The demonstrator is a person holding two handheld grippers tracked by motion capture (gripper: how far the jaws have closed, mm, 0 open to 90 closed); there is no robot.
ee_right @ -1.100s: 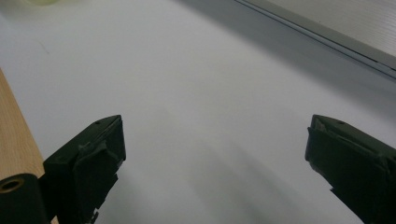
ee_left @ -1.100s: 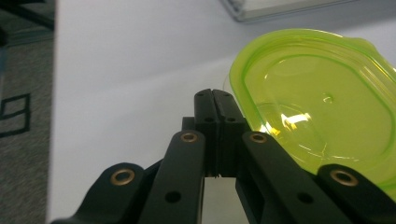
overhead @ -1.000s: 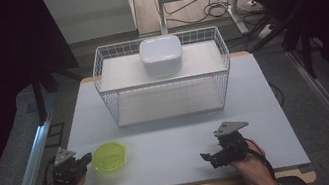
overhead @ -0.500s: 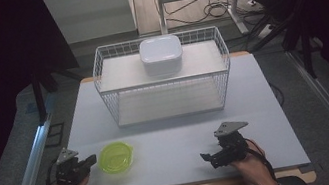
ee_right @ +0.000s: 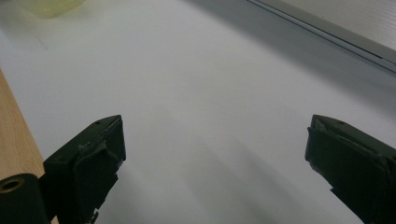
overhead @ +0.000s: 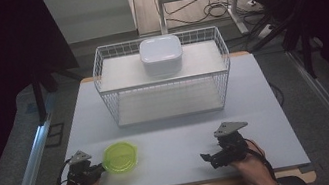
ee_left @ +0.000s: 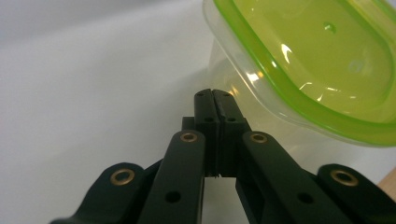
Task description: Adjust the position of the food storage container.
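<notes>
Your table point(overhead: 266, 106) is a smooth pale sheet over a wooden edge, dark room around. At twelve o'clock stands a white wire basket point(overhead: 162, 77). Your left gripper point(ee_left: 214, 95), pinched tight on nothing, noses against the glossy lime-lidded container point(overhead: 120, 157) at seven o'clock. Your right gripper point(ee_right: 215, 154) gapes wide.

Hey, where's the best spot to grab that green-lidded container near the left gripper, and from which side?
Probably the overhanging green rim of the green-lidded container, on its left edge nearest the left gripper. The lid lip juts past the clear body, giving a thin ledge. The jaws are shut beside it, so open them first and come in level from the left.
</notes>
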